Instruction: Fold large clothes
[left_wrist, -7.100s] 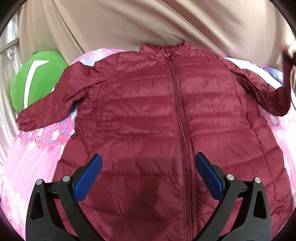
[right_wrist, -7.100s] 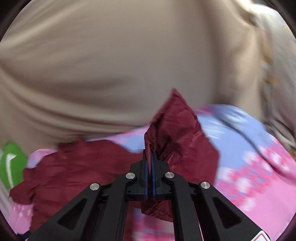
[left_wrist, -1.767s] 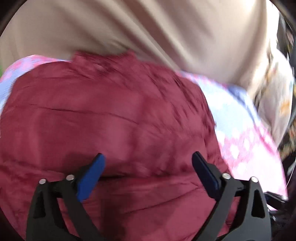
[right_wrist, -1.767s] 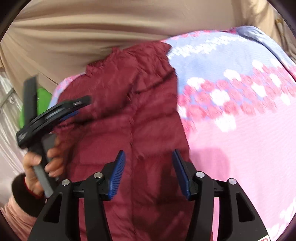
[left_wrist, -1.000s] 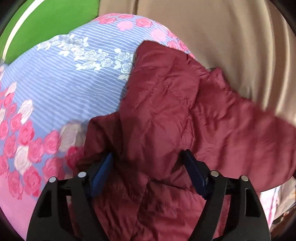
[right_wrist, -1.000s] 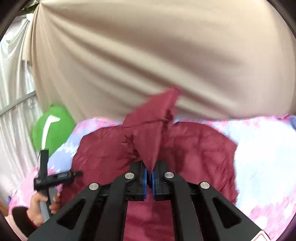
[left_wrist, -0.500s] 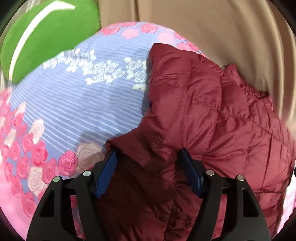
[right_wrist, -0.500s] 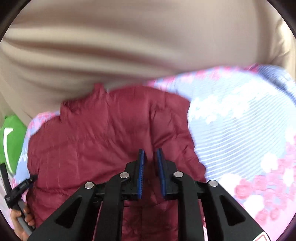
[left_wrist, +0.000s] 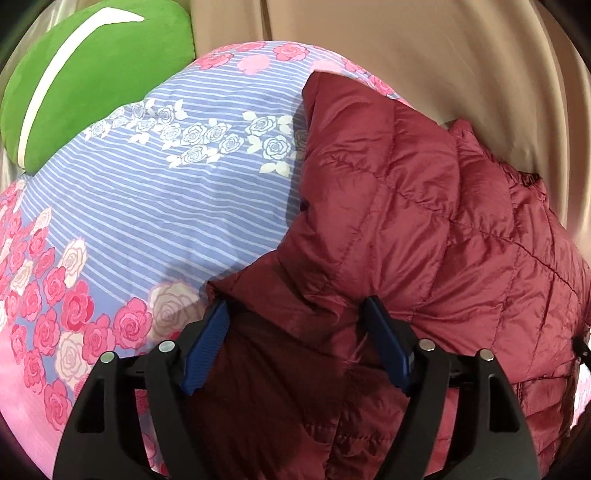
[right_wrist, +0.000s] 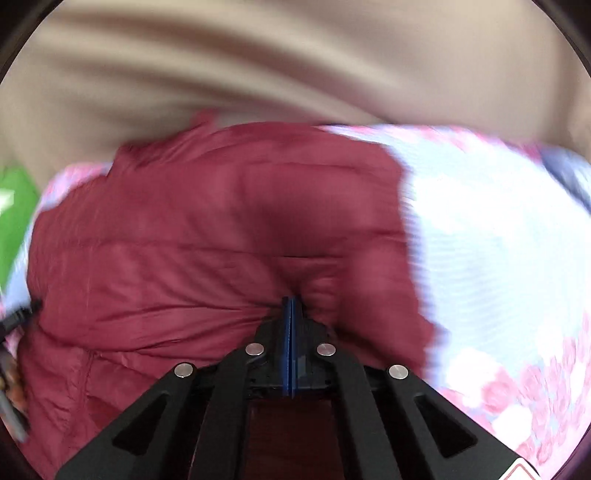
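On the floral bed (left_wrist: 155, 206), a maroon puffer jacket (left_wrist: 424, 229) is lying part-folded. The left gripper (left_wrist: 295, 343) is opening around its bunched sleeve; the right gripper (right_wrist: 291, 314), clenched, is pressing a fold. Next probably comes securing the sleeve inward.

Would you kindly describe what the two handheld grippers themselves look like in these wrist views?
Both share one build. The left gripper has black plastic arms with triangular cut-outs, round silver pivot pins and flat, ribbed blue pads on its fingers. The right gripper shows the same black frame, silver pins and blue pads, plus a red-and-white sticker at its lower corner. No cables or sleeves are visible.
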